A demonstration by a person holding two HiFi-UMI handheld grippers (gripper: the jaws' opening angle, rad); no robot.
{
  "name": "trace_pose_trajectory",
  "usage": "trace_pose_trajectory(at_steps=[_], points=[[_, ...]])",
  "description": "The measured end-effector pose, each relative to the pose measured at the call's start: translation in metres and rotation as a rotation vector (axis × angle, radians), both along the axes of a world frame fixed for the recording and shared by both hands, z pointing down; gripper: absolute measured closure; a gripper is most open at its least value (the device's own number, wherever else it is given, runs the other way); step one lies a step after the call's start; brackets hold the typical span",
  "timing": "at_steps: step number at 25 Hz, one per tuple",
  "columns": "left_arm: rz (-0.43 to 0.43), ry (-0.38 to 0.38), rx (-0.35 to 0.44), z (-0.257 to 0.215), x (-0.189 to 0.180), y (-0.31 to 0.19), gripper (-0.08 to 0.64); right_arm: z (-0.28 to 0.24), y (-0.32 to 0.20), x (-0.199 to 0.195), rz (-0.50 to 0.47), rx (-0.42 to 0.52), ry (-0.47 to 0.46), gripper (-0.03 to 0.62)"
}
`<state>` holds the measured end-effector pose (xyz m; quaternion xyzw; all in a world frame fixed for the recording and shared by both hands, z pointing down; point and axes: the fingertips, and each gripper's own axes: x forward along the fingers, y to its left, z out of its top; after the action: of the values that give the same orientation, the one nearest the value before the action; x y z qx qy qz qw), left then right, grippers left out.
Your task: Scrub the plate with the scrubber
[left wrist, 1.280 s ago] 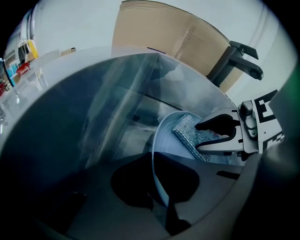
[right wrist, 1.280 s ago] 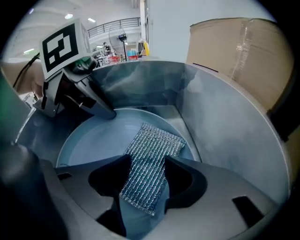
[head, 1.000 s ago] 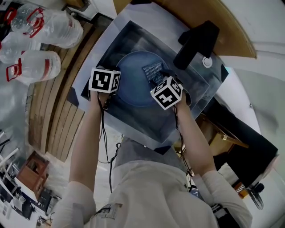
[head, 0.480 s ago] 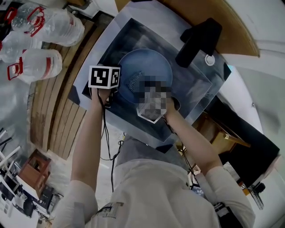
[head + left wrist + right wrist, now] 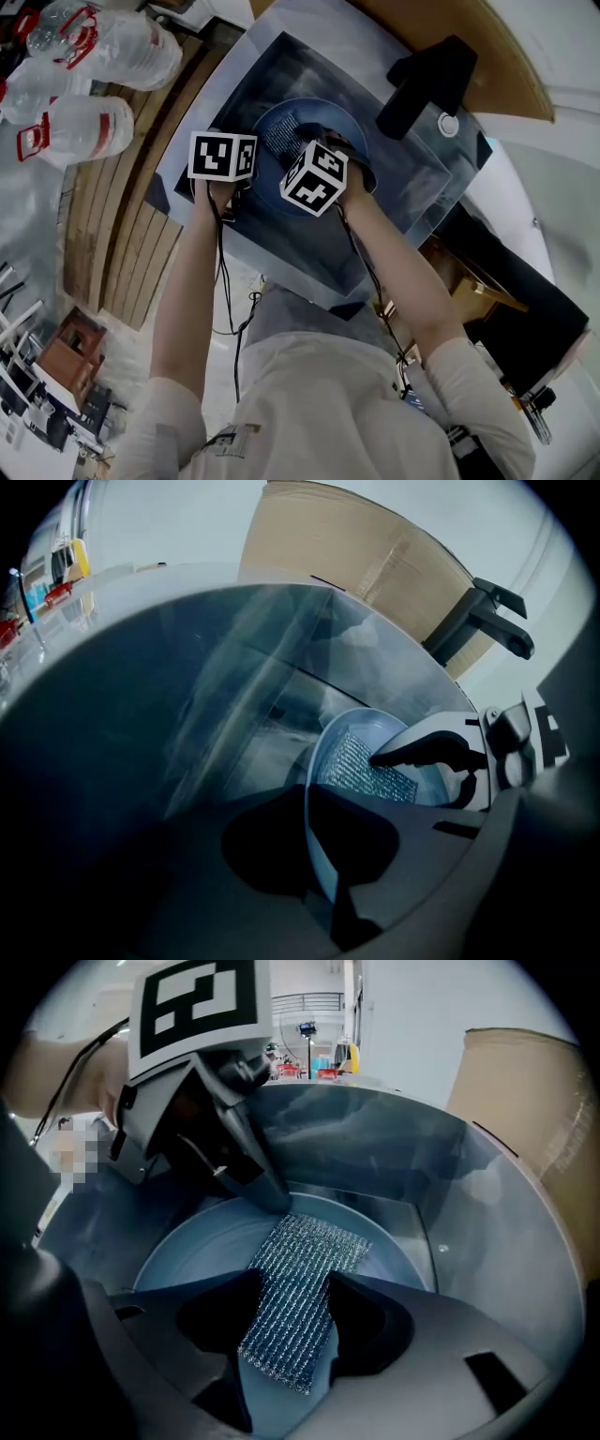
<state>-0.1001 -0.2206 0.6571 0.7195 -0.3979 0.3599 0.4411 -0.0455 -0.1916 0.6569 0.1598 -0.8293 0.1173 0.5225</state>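
A round blue plate (image 5: 323, 122) stands tilted in the steel sink (image 5: 412, 183). My left gripper (image 5: 314, 832) is shut on the plate's near rim (image 5: 307, 808); its marker cube (image 5: 222, 156) shows at the sink's left edge. My right gripper (image 5: 292, 1326) is shut on a silvery mesh scrubber (image 5: 295, 1288), which lies flat on the plate's face (image 5: 187, 1251). In the head view the scrubber (image 5: 281, 136) rests on the left part of the plate, just beyond the right marker cube (image 5: 314, 178). The left gripper view shows the scrubber (image 5: 361, 771) under the right gripper's fingers (image 5: 422, 752).
A black faucet (image 5: 427, 84) rises over the sink's far right corner. Several clear plastic bottles (image 5: 84, 131) lie at the left on wooden slats (image 5: 122, 253). A brown board (image 5: 487, 56) stands behind the sink.
The right gripper has dragged the scrubber across the plate from its right part to its left part. The left gripper has kept its hold on the rim.
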Motion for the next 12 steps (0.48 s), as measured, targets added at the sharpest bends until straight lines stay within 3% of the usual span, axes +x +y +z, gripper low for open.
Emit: trace_pose_trajectory(at_steps=[4,8,12], points=[[0.000,0.002,-0.004,0.001,0.000,0.001,0.529,-0.001,-0.022,0.021,0.104,0.030,-0.013,0.337],[0.010,0.009,-0.014,0.001,0.001,0.002,0.531,-0.003,-0.020,0.045,0.134,0.069,0.022,0.339],[0.009,0.010,-0.017,0.001,0.001,0.003,0.531,-0.001,-0.007,0.081,0.153,0.014,0.099,0.339]])
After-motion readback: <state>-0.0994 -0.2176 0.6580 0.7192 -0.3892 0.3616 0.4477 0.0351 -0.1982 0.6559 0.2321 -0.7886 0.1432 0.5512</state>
